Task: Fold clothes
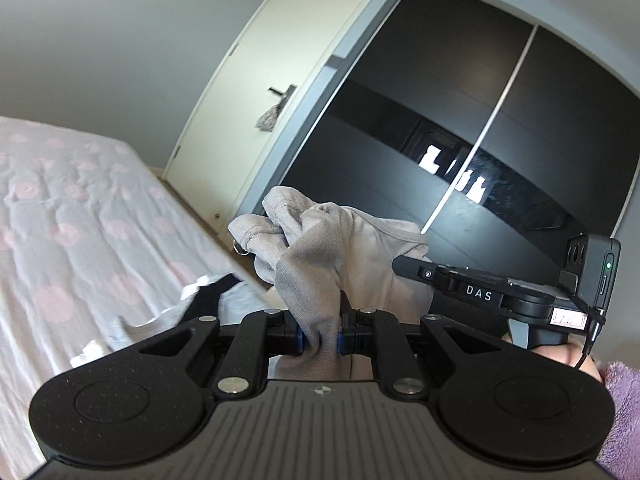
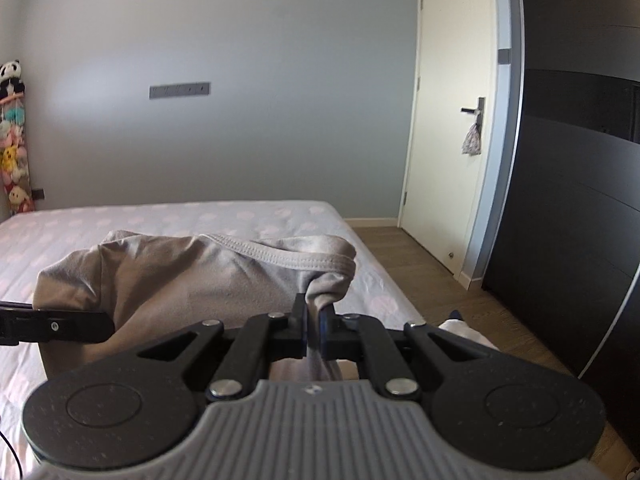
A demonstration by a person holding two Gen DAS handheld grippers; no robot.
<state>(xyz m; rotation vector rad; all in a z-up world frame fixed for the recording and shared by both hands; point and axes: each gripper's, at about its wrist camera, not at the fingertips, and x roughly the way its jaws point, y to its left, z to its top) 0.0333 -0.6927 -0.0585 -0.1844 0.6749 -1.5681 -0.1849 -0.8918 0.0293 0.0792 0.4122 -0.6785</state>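
- Your left gripper (image 1: 320, 340) and right gripper (image 2: 314, 336) each pinch the grey garment (image 2: 180, 276) above the bed (image 2: 160, 216).
- Your thin, bunched grips risk slipping, dropping it crumpled.

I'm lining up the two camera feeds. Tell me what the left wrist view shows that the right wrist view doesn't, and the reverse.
Only the left wrist view: the right tool's body marked DAS, a purple fuzzy sleeve, and black-and-white clothing on the bed.

Only the right wrist view: stuffed toys by the far wall, a grey wall panel, and the garment's stitched band.

Both: the grey garment pinched in each tool, left tool and right tool, plus the spotted bed, white door and dark wardrobe.
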